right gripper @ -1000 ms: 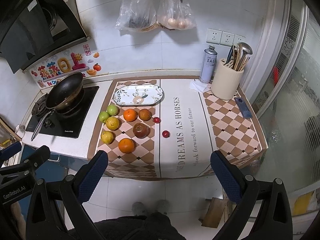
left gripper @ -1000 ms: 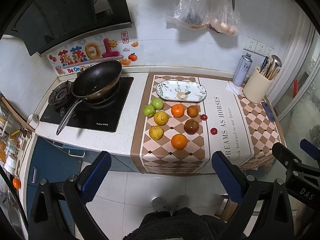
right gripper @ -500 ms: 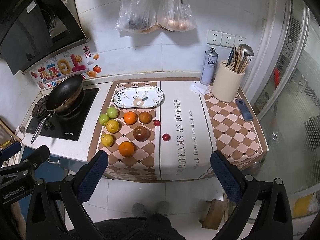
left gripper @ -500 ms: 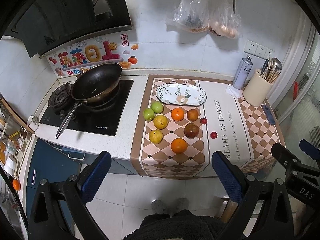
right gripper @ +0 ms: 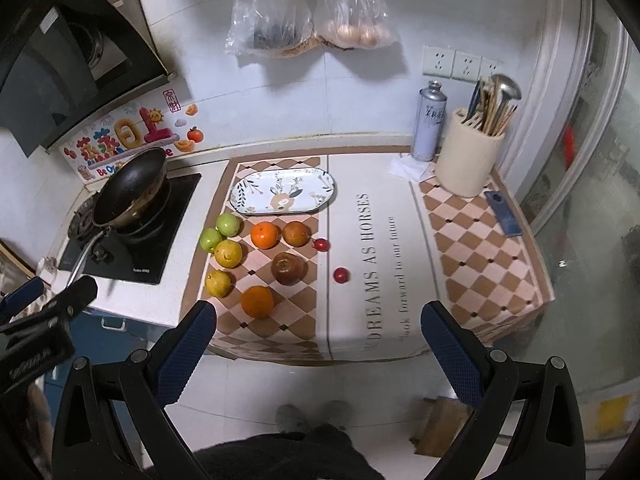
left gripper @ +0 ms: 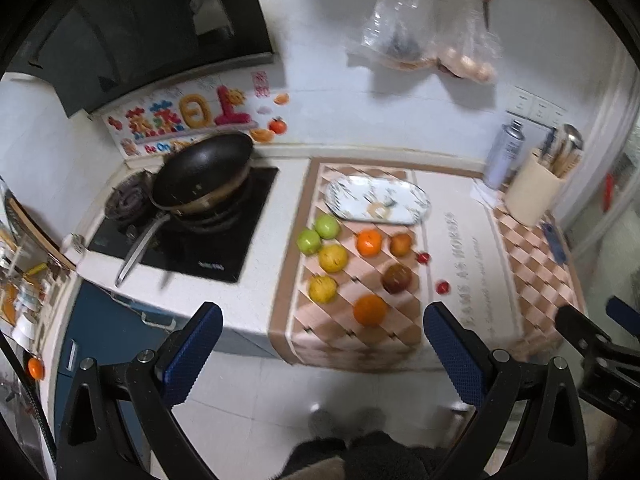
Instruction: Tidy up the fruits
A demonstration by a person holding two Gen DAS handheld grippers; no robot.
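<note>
Several fruits lie on a checked mat (right gripper: pixel 296 320) on the counter: two green apples (right gripper: pixel 228 224), two yellow fruits (right gripper: pixel 228 253), two oranges (right gripper: pixel 264 235), a brown one (right gripper: pixel 289 268) and two small red ones (right gripper: pixel 340 275). An empty oval patterned plate (right gripper: pixel 282 196) sits behind them. The fruits (left gripper: pixel 370 310) and plate (left gripper: pixel 378 200) also show in the left wrist view. My left gripper (left gripper: pixel 320 344) and right gripper (right gripper: pixel 316 342) are open and empty, held above the floor in front of the counter.
A black wok (right gripper: pixel 132 188) sits on the stove at left. A cream utensil holder (right gripper: pixel 468 164), a spray can (right gripper: pixel 430 124) and a phone (right gripper: pixel 502 214) stand at the right. Plastic bags (right gripper: pixel 308 20) hang on the wall. My feet (right gripper: pixel 312 416) show on the floor.
Both grippers have moved closer to the counter, so the fruits appear larger. The left view is blurred from motion. Nothing on the counter has moved.
</note>
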